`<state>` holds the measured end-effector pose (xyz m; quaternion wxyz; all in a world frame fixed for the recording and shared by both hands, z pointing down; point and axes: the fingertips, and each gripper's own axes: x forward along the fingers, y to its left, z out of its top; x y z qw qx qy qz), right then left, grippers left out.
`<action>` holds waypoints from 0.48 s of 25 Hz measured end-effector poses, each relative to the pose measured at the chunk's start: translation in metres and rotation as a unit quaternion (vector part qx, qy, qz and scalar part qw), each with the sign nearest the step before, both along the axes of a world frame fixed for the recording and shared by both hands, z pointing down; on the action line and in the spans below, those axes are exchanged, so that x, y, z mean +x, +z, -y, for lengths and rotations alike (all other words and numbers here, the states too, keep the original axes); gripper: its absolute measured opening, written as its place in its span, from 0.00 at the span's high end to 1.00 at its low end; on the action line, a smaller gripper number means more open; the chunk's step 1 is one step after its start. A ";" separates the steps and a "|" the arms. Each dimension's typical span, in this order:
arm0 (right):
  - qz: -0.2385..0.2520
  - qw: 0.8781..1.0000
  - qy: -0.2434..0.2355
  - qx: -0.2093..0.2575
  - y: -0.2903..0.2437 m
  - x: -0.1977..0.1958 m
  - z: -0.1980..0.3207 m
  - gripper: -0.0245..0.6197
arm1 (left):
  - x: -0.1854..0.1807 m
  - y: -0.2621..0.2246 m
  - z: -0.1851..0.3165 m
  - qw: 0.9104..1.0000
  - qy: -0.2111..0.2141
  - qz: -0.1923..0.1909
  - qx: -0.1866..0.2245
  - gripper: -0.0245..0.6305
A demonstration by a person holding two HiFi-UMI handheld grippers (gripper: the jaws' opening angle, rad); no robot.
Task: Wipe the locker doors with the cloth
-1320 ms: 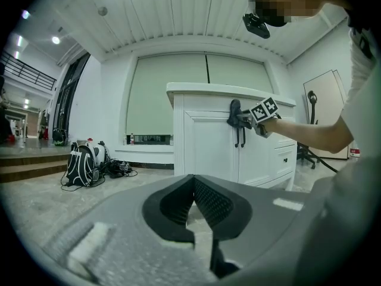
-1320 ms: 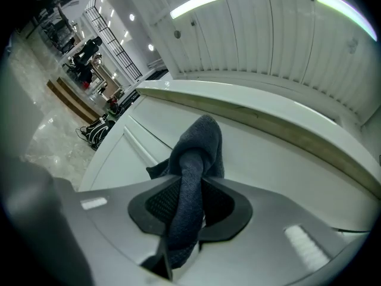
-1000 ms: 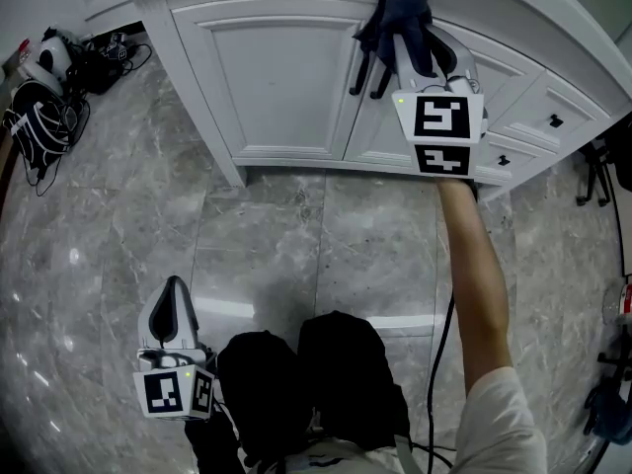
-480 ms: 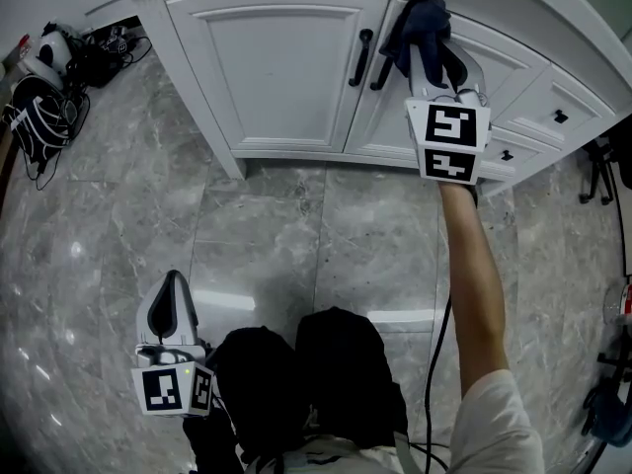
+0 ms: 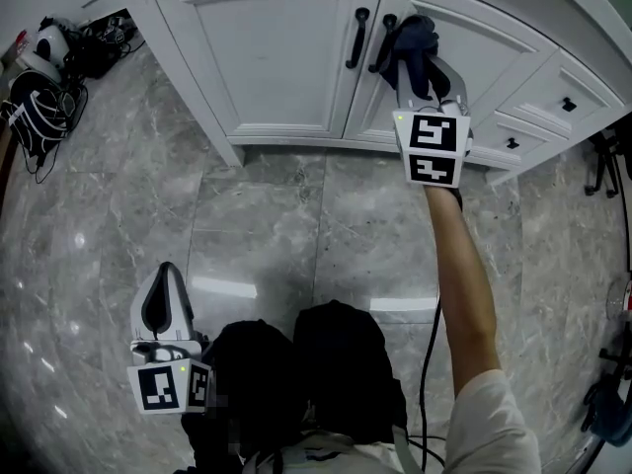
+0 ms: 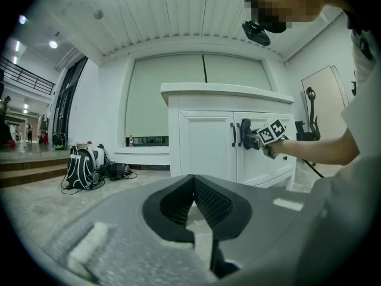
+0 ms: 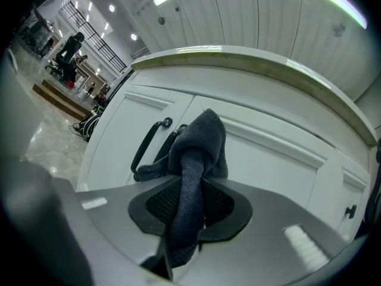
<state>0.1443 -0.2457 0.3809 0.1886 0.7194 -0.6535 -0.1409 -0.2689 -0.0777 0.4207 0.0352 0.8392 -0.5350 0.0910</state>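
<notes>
Right gripper [image 7: 189, 202] clamped on cloth [image 7: 201, 140], against right locker door [image 5: 484, 42] beside handles [image 5: 355, 38]. Left gripper [image 6: 193, 206] closed, empty, low. Risk: cloth snagging a handle, pulling from jaws.

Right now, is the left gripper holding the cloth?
No, the left gripper is shut and empty; the dark cloth is clamped in the right gripper.

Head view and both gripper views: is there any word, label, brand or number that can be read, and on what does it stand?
None can be read.
The right cube and the left cube carry only black-and-white square markers, no words.
The doors bear no label.
</notes>
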 end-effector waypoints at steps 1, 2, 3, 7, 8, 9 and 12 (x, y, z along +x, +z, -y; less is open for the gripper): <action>0.003 1.000 -0.001 -0.004 0.007 0.000 0.000 0.83 | 0.001 0.001 0.000 1.000 0.001 0.001 -0.001 0.96; 0.005 1.000 -0.002 -0.008 0.014 0.000 0.000 0.83 | 0.003 0.001 -0.001 1.000 0.001 0.001 -0.001 0.96; 0.006 1.000 -0.002 -0.013 0.020 0.000 0.000 0.83 | 0.004 0.002 -0.001 1.000 0.002 0.002 -0.002 0.96; 0.017 0.999 -0.005 -0.029 0.045 0.000 0.000 0.83 | 0.007 0.004 -0.001 1.000 0.003 0.005 -0.005 0.96; 0.021 0.999 -0.006 -0.033 0.052 0.000 -0.001 0.83 | 0.007 0.004 -0.001 1.000 0.002 0.005 -0.005 0.96; 0.024 0.999 -0.006 -0.037 0.059 -0.001 -0.001 0.83 | 0.008 0.005 -0.001 1.000 0.002 0.006 -0.006 0.96; 0.032 0.998 -0.007 -0.054 0.084 -0.002 -0.001 0.83 | 0.010 0.007 -0.001 1.000 0.002 0.009 -0.007 0.96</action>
